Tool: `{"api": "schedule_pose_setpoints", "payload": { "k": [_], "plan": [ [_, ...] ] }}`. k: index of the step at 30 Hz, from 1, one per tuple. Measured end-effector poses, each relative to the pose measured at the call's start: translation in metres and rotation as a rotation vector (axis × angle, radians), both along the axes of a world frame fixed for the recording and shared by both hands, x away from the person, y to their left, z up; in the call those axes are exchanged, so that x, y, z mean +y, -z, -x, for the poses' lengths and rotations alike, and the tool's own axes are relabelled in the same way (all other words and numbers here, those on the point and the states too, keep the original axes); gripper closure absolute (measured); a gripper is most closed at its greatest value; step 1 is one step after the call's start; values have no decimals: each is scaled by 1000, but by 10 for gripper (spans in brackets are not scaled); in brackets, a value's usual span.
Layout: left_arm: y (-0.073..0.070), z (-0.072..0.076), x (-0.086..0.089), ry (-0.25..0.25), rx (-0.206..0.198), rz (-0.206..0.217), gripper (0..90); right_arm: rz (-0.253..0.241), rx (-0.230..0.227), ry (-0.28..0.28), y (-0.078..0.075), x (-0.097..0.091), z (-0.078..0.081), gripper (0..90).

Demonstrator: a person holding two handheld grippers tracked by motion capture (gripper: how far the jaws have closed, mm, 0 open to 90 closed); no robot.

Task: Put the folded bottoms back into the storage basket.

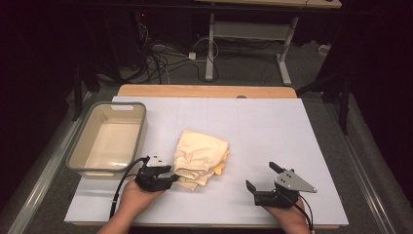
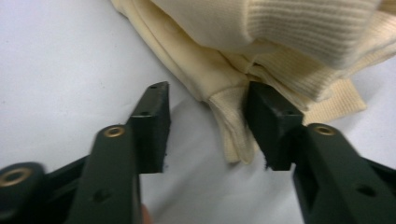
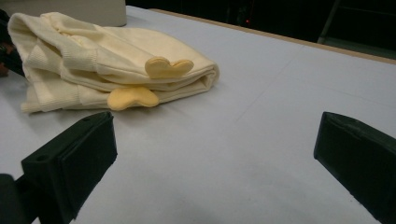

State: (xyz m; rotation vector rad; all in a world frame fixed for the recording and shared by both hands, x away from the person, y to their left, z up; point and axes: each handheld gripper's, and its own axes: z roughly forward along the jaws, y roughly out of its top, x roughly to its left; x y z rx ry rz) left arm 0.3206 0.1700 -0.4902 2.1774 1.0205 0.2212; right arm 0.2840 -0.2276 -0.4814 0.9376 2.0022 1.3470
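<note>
Left gripper, jaws partly apart, straddles the cream garment's near-left cuff (perhaps brushing it); right gripper gapes empty.

Folded cream knit garment lies on the white table mat, left of centre, toward the near edge. Grey-rimmed beige plastic tub sits left of it, at the mat's left edge, apart from it. Left gripper is at the garment's near-left corner, one edge between its jaws. Right gripper sits well right of the garment, near the front edge.
</note>
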Motion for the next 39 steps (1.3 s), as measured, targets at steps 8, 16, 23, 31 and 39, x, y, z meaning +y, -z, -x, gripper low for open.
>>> {"api": "schedule_pose_setpoints", "payload": {
  "k": [8,16,23,31,39],
  "plan": [
    [6,0,6,23,28,108,774,0,18,-26,-1,11,-3,16],
    [5,6,2,37,-31,62,781,11,68,-62,-12,32,-20,80],
    [6,6,2,36,-38,62,779,5,121,-57,-22,43,-51,181],
    [7,4,4,40,-18,81,779,27,172,-46,-23,61,-90,343],
    [7,4,4,40,-19,80,778,45,218,-25,-18,77,-122,432]
  ]
}}
